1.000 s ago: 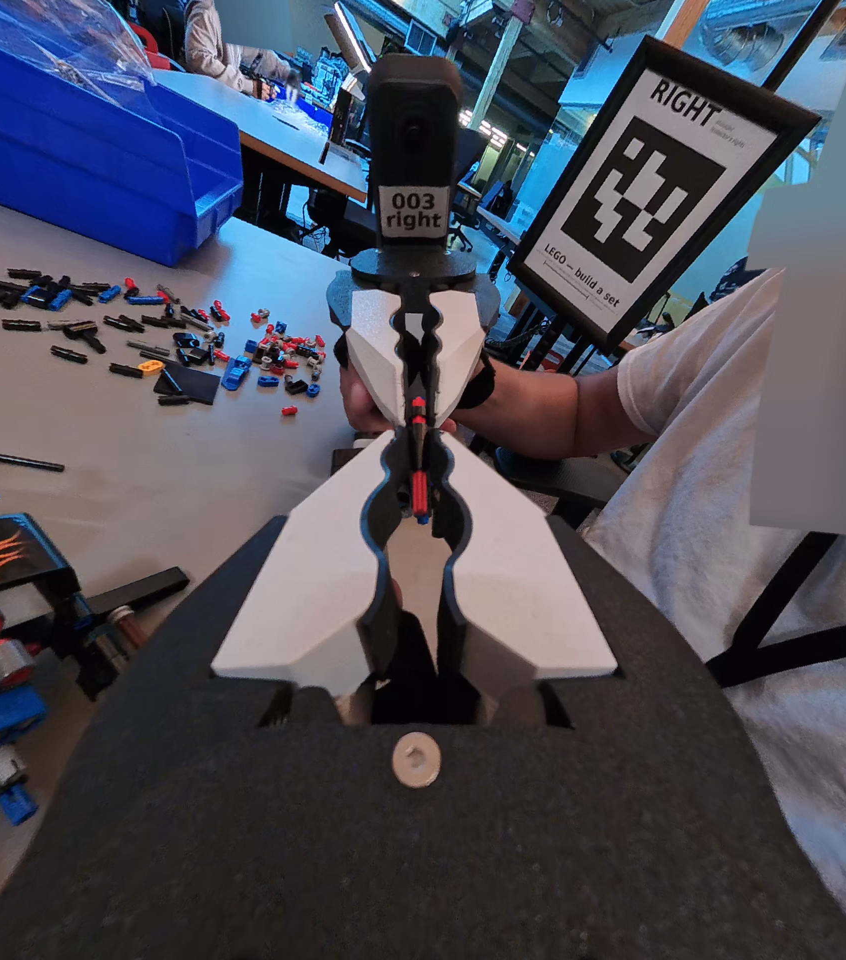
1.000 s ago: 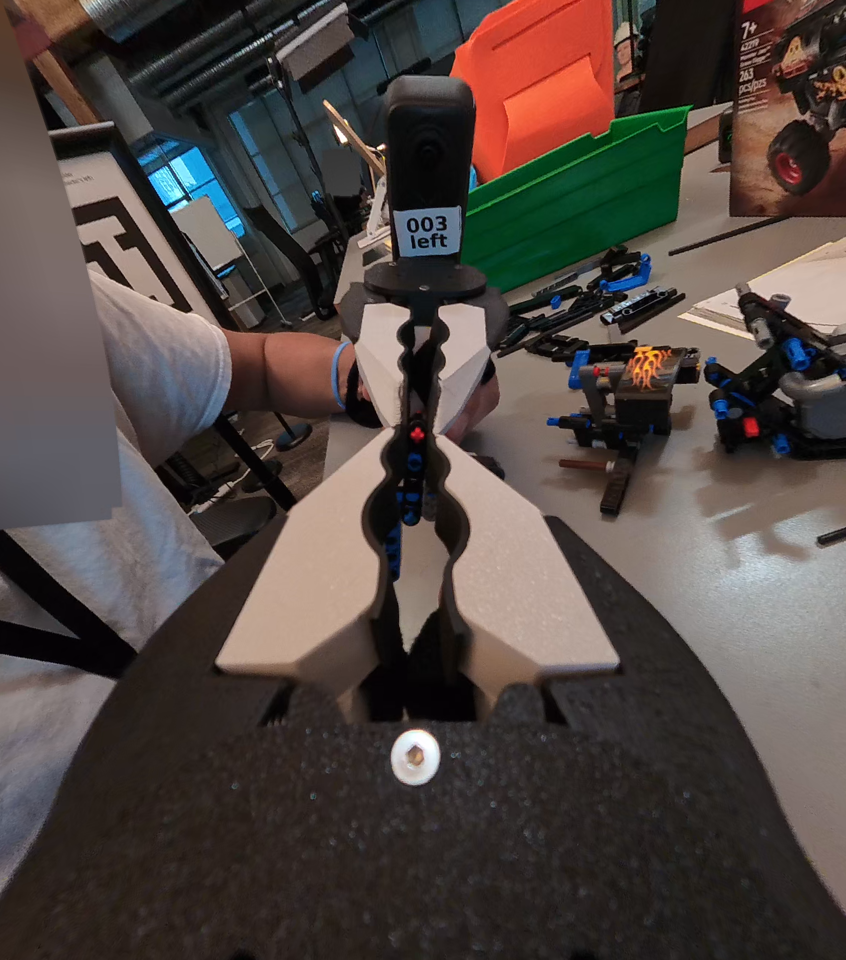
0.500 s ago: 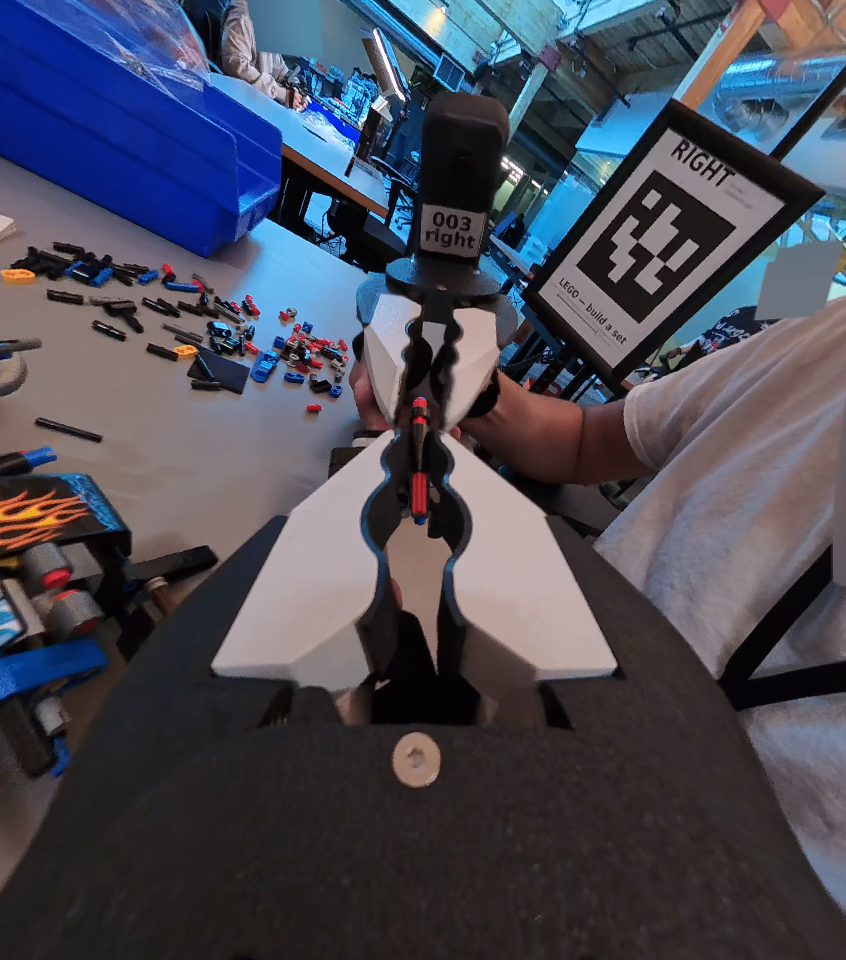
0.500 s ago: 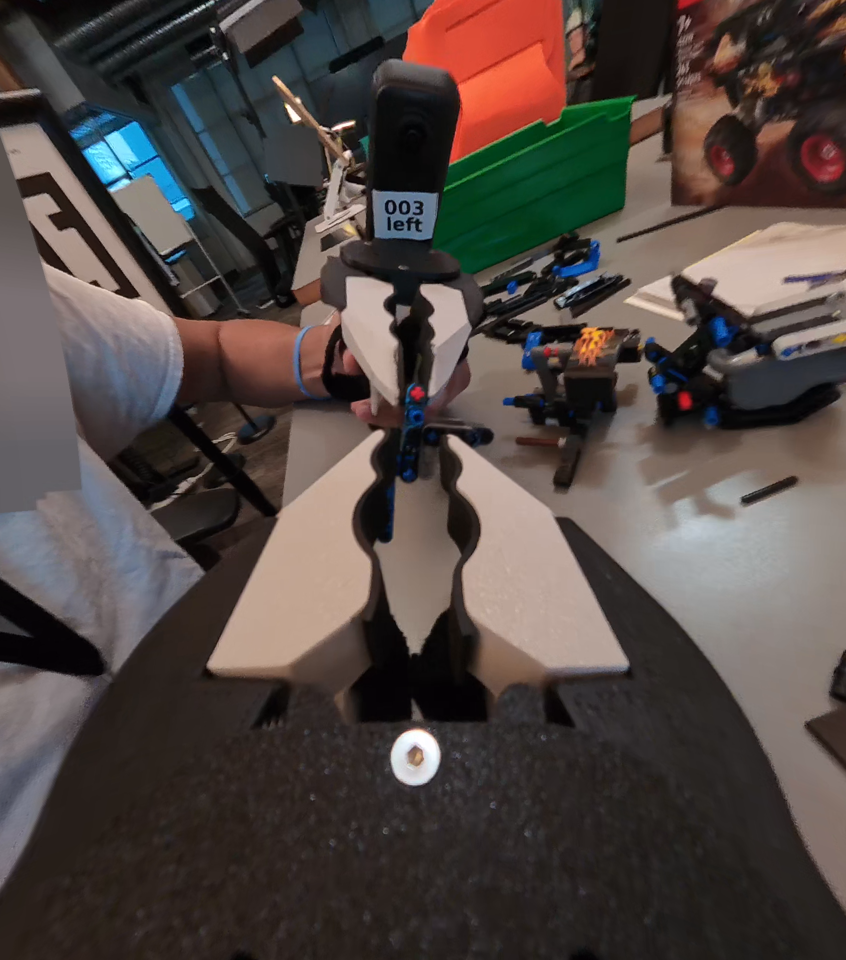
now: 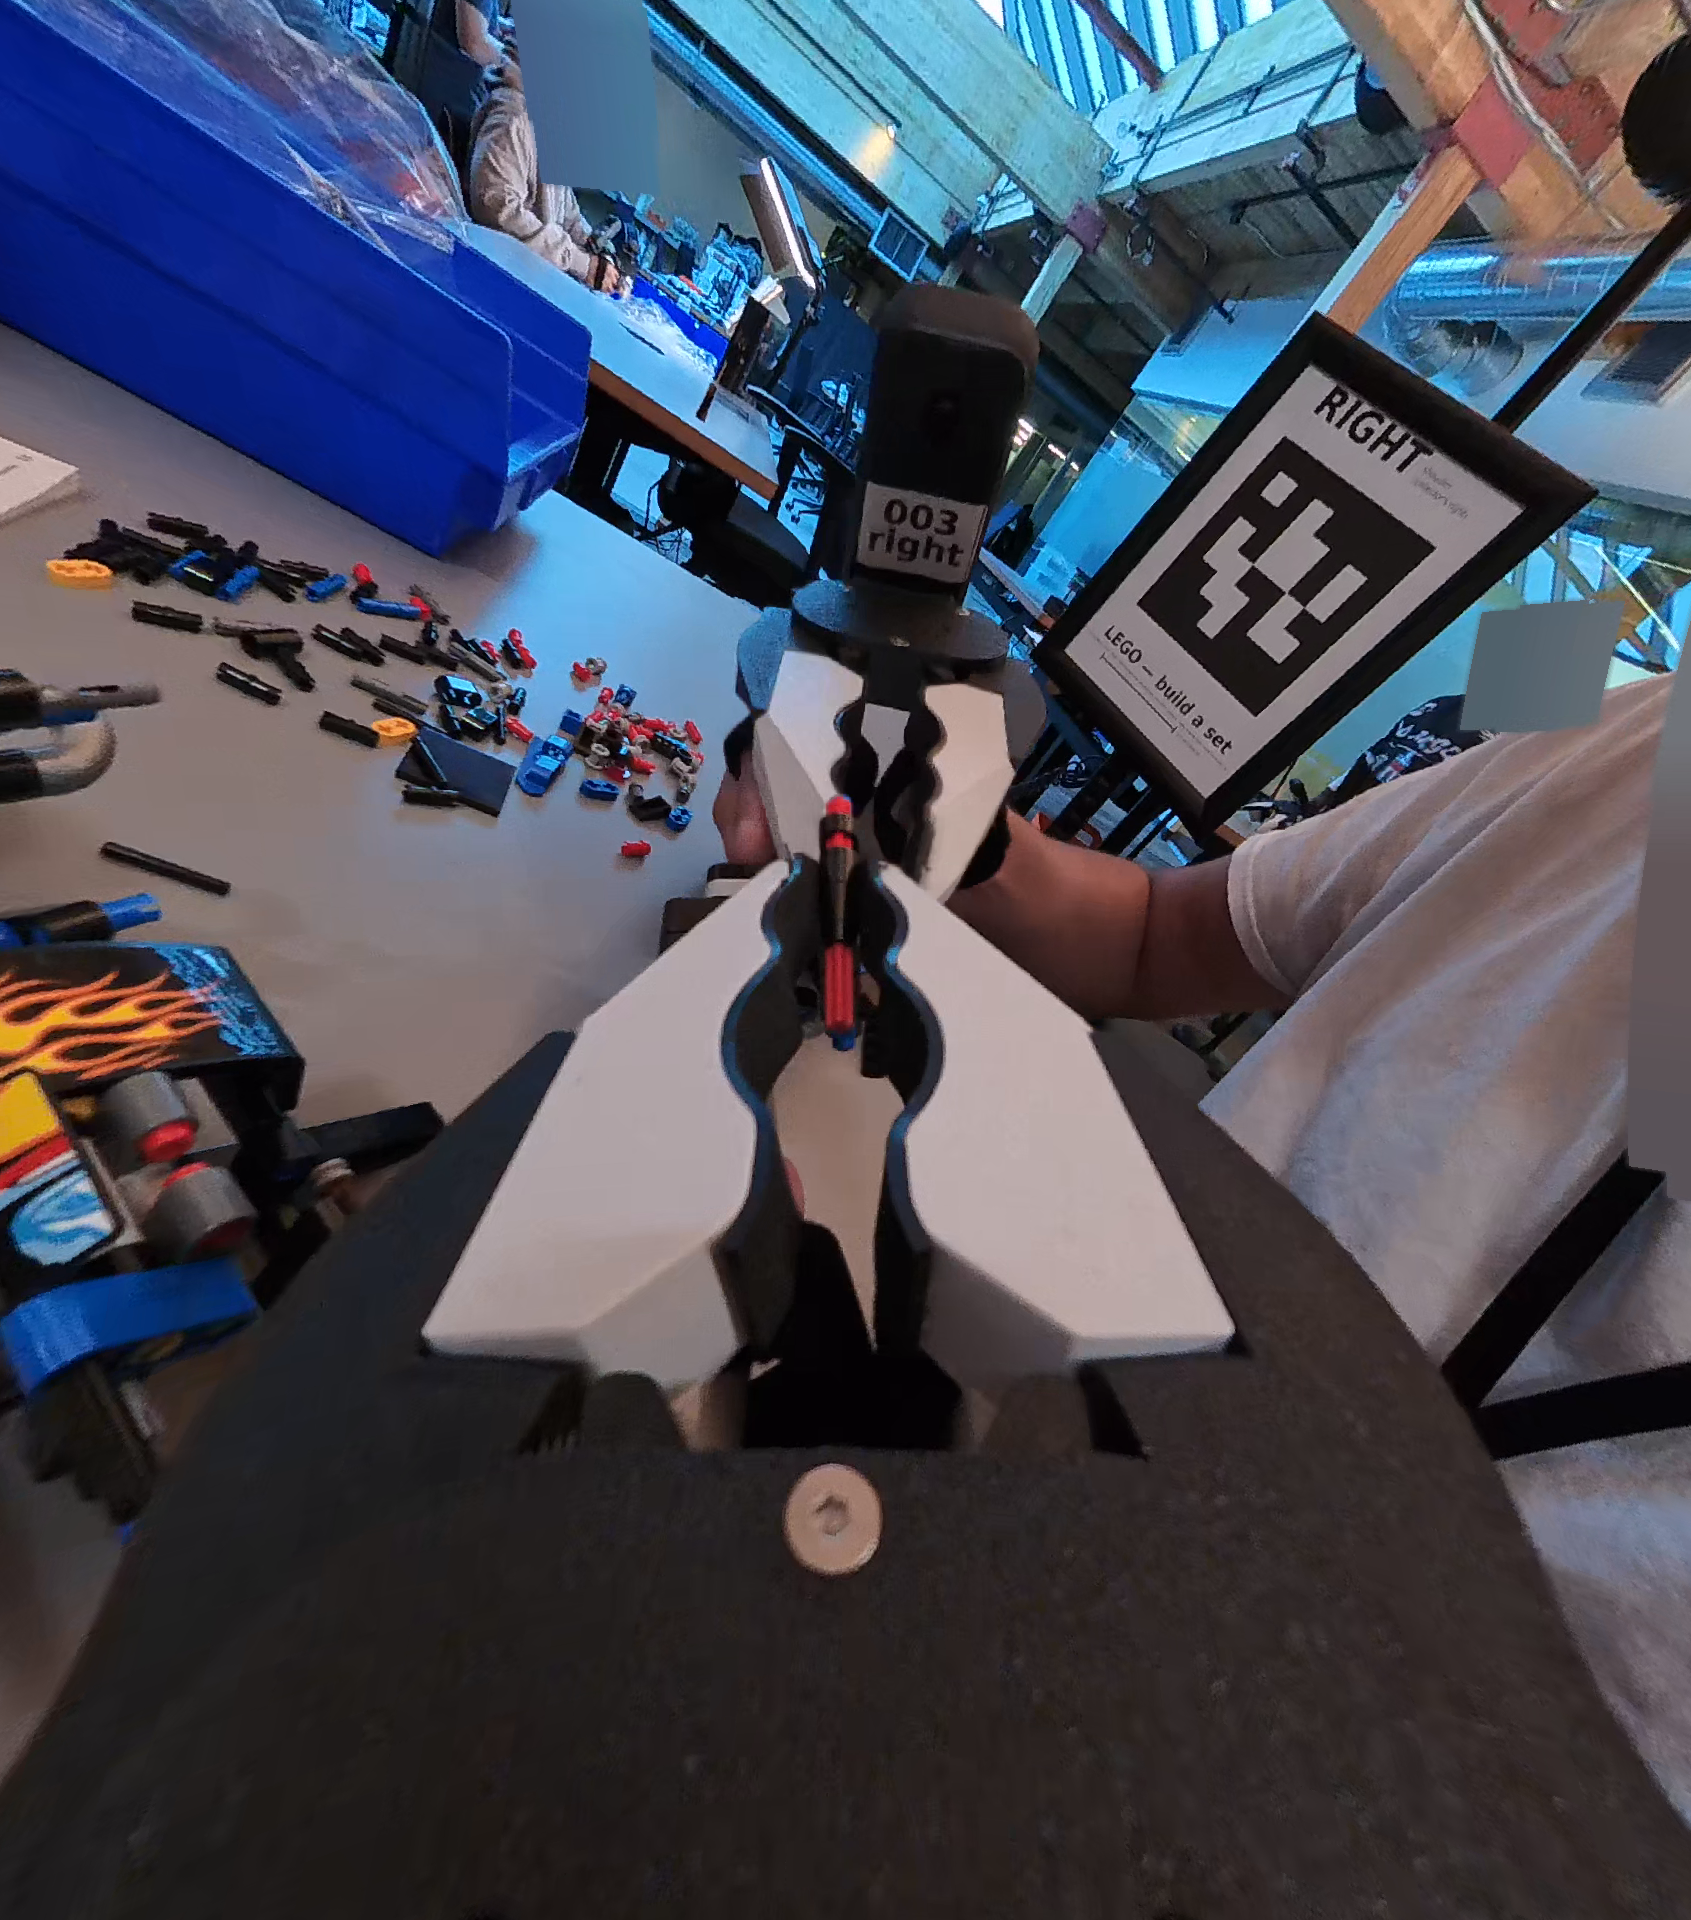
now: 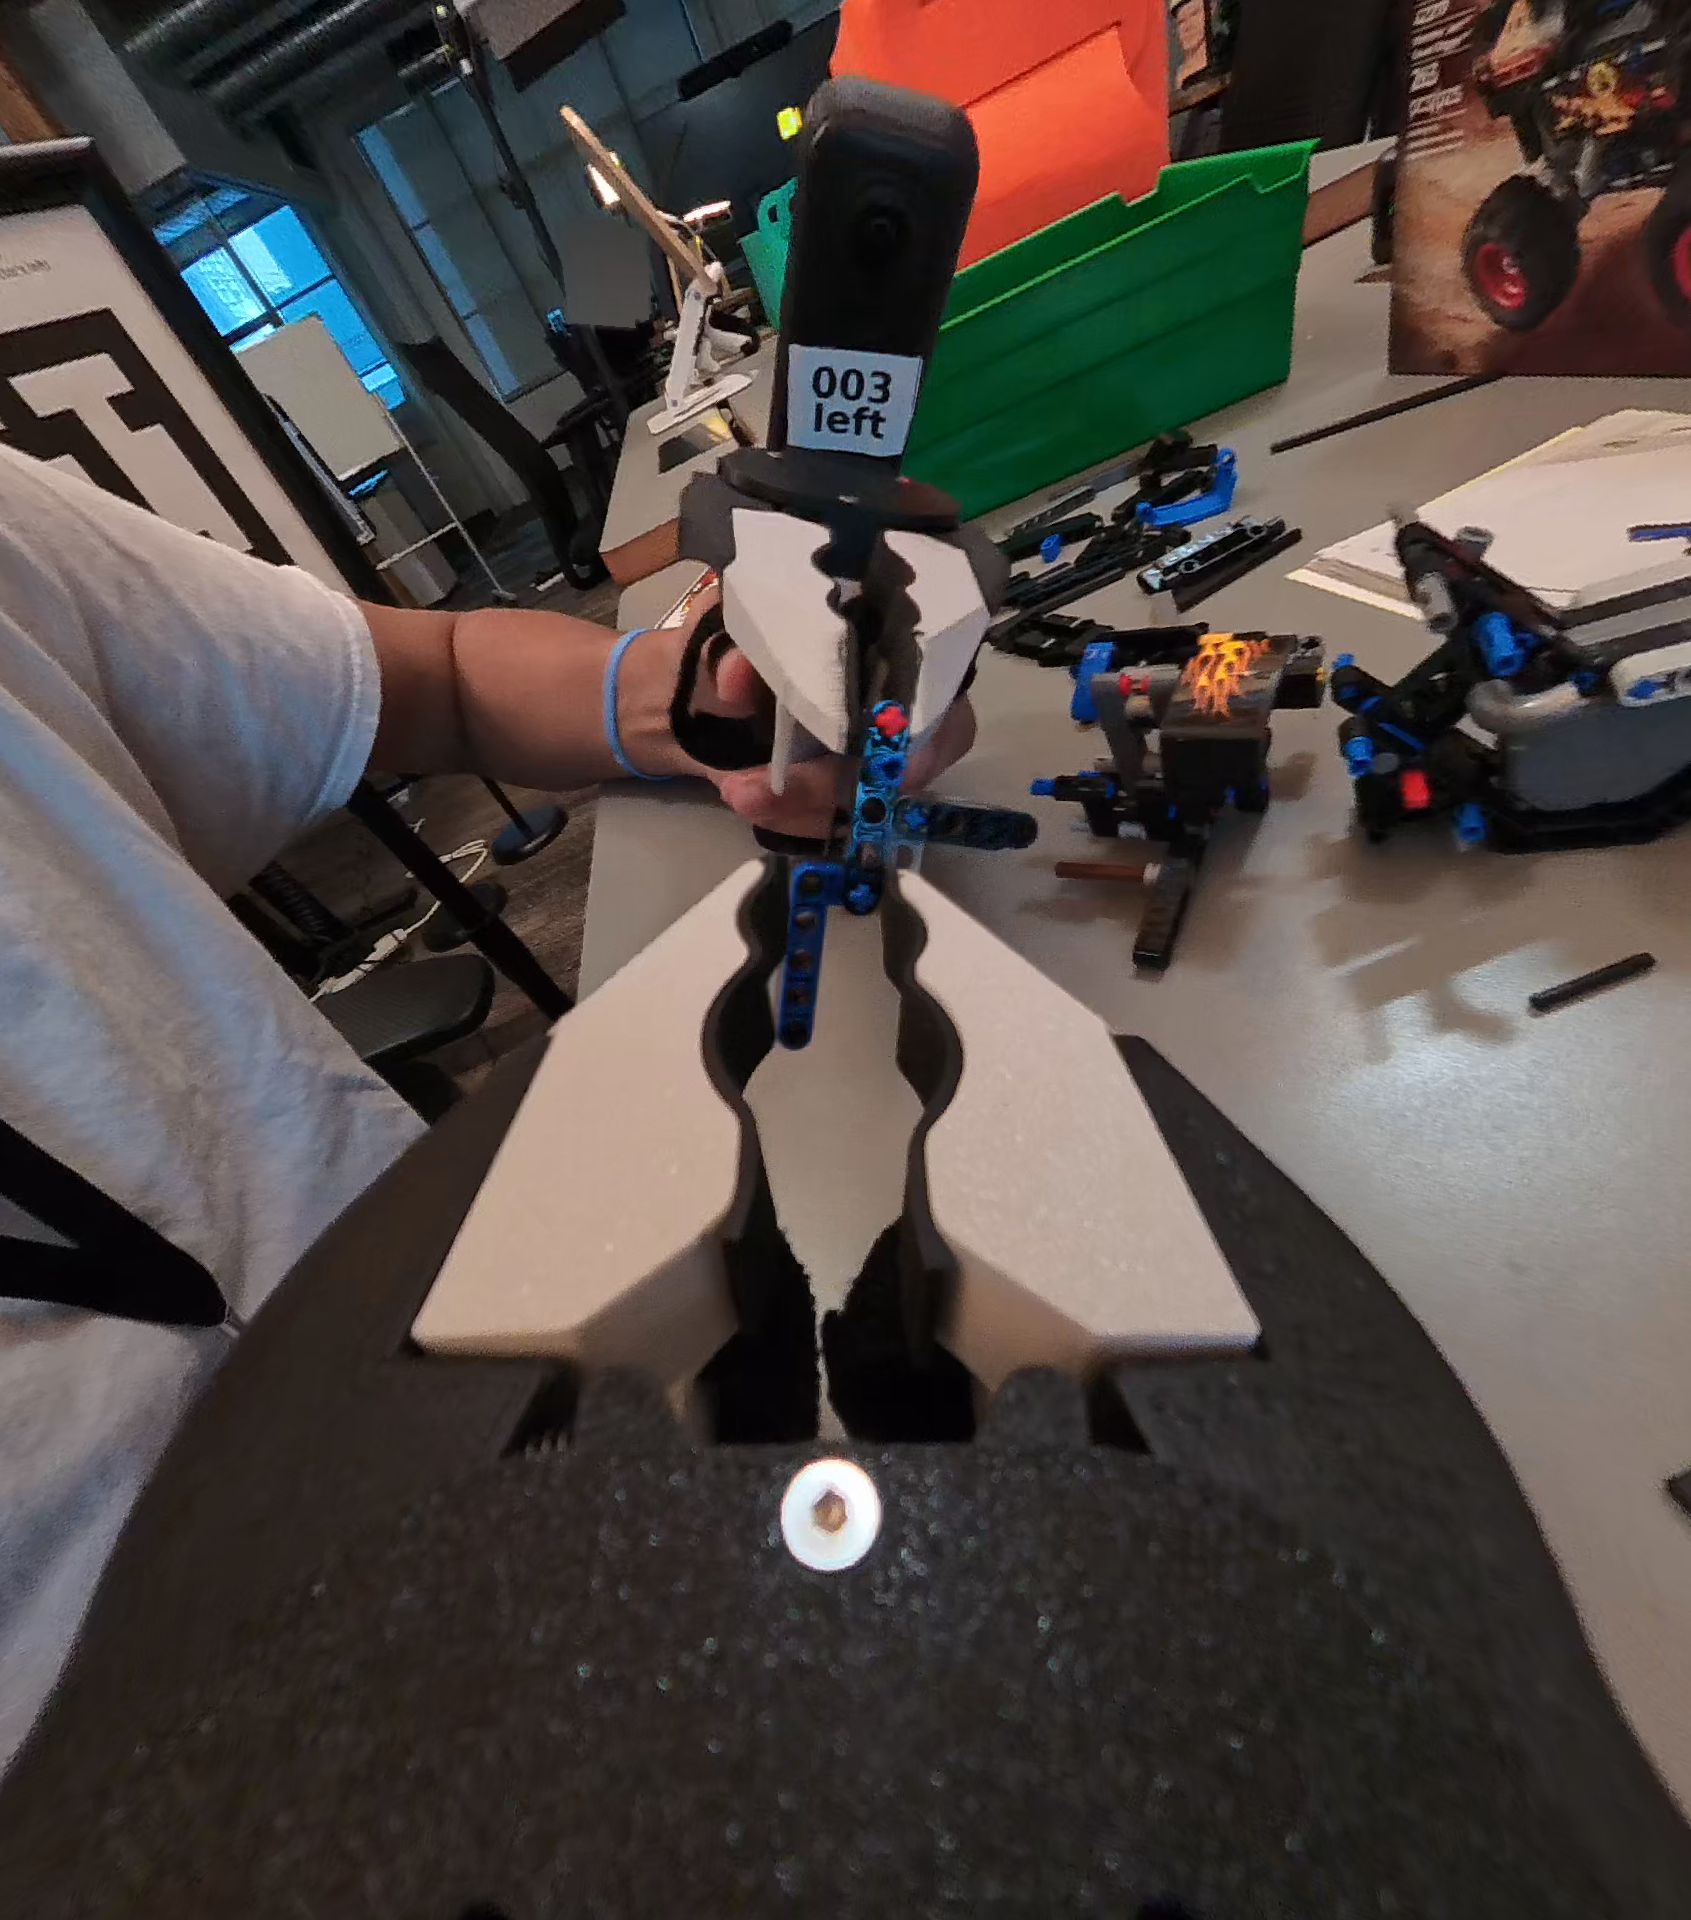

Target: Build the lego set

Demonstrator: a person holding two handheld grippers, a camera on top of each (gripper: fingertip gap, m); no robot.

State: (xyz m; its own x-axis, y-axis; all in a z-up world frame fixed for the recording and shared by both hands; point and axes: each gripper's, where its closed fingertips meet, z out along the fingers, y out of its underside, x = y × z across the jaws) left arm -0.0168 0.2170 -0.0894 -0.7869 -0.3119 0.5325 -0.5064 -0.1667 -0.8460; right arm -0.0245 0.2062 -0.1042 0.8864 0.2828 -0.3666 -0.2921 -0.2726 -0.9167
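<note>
A small lego assembly, a blue holed beam point(image 6: 801, 956) with a black cross beam and a red pin point(image 5: 836, 971), is held in the air between both grippers, which face each other tip to tip. My left gripper point(image 5: 836, 878) is shut on one end of it. My right gripper point(image 6: 833, 881) is shut on the blue beam end. The right gripper shows opposite in the left wrist view point(image 5: 851, 816), and the left gripper shows opposite, tilted, in the right wrist view point(image 6: 872, 727). A flame-decorated sub-build point(image 6: 1225, 675) and a larger grey and black chassis point(image 6: 1589, 717) stand on the grey table point(image 6: 1392, 1091).
Loose small pieces point(image 5: 467, 707) lie spread near a blue bin point(image 5: 249, 312). The flame sub-build is close at the left point(image 5: 93, 1029). A green bin point(image 6: 1111, 332), the set's box point(image 6: 1599, 187), a booklet point(image 6: 1599, 499) and a black axle point(image 6: 1589, 982) are to the right. A framed sign point(image 5: 1288, 582) stands past the table edge. Both grippers' tips are close together, under 4 cm apart.
Both grippers have tilted and turned together with the assembly held between them. The blue beam and its black cross beam now show side-on in the right wrist view.
</note>
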